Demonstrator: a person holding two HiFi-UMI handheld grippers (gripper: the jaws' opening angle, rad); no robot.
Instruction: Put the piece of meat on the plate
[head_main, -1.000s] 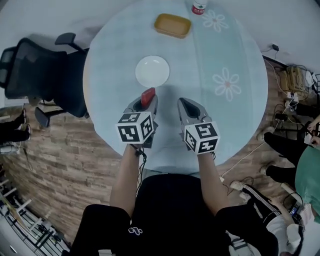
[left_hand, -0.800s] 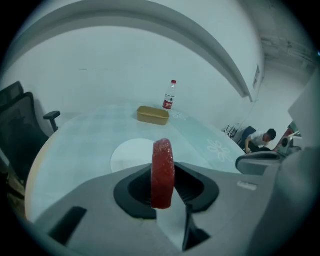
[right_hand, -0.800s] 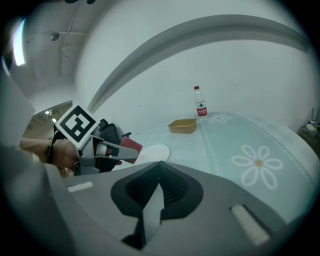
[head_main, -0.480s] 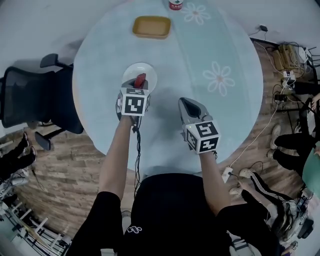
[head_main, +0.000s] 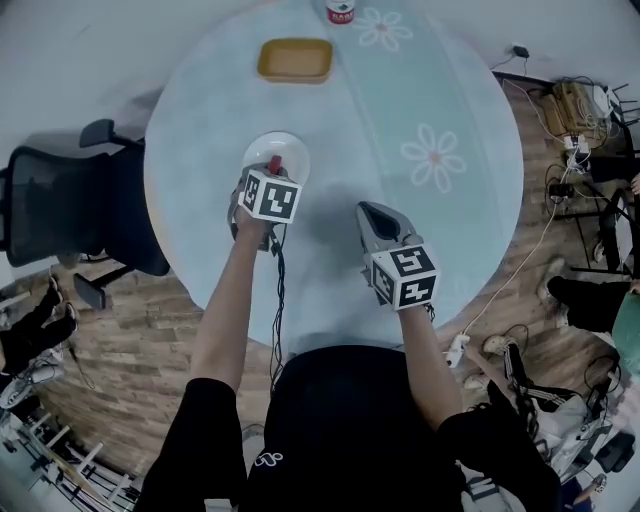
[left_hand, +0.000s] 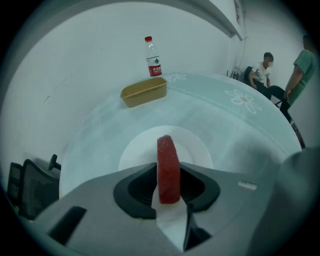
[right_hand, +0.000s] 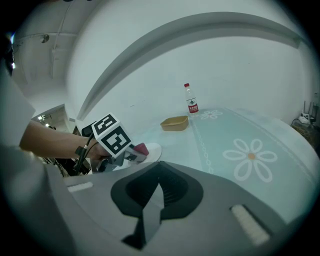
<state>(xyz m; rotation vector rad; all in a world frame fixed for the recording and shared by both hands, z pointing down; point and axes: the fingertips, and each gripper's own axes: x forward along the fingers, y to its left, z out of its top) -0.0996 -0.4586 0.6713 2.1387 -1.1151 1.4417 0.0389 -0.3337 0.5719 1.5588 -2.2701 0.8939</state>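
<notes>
The piece of meat stood on edge over the plate, between the jaws of the left gripper, which were opening (pads touching both its sides). The right gripper, jaws together and empty, hung over the table.

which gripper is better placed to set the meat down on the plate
Left gripper: its opening jaws hold the piece of meat over the plate. Right gripper is empty, off to the side.

Legible text: none. Bottle on table: red-and-white label, print too small to read. Left cube, right cube: black-and-white square code markers, no letters or numerals.
</notes>
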